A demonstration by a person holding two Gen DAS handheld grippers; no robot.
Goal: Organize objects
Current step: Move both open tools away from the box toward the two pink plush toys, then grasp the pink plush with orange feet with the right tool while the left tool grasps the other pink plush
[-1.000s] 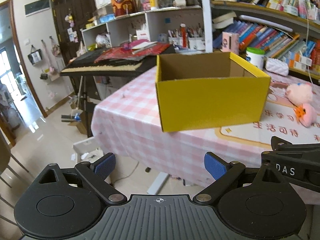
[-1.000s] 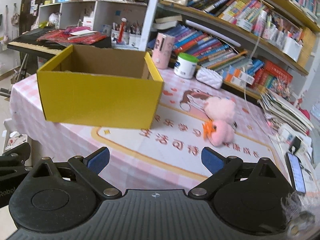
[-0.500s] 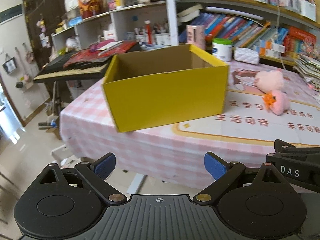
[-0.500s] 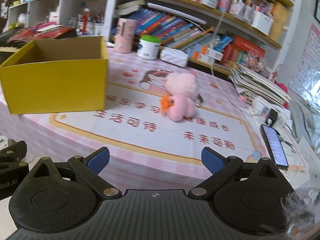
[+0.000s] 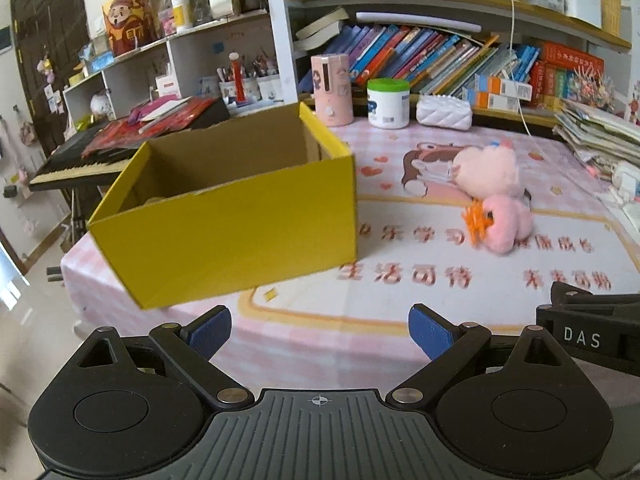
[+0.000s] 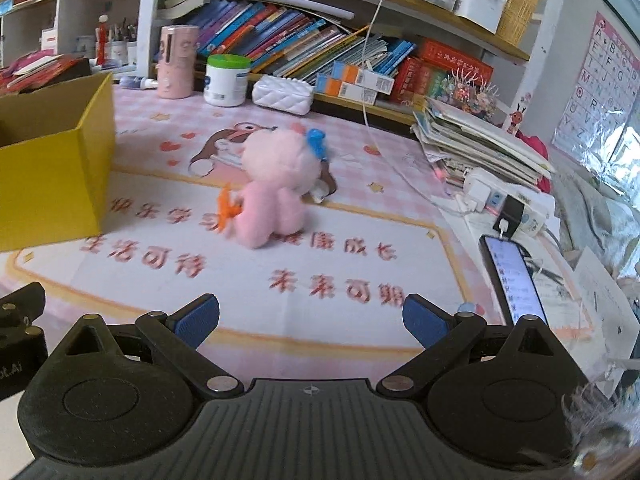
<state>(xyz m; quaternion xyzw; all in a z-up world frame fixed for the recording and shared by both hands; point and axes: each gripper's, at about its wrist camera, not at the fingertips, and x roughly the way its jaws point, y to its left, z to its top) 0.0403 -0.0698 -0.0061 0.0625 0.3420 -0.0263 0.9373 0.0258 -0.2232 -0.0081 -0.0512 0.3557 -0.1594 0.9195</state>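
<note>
An open yellow cardboard box stands on the left of the pink checked table; its corner shows in the right wrist view. Two pink plush toys lie to its right: a pale round one behind, and a darker one with an orange tuft in front. In the right wrist view they overlap. My left gripper is open and empty above the table's near edge, in front of the box. My right gripper is open and empty, short of the toys.
A pink cylinder, a white jar with green lid and a white quilted pouch stand at the table's back. A phone, power strip and stacked papers lie at the right. A keyboard is left of the table.
Both grippers have swung right and come closer to the table. The box has shifted left in both views and the plush toys are nearer the middle. Both stay open.
</note>
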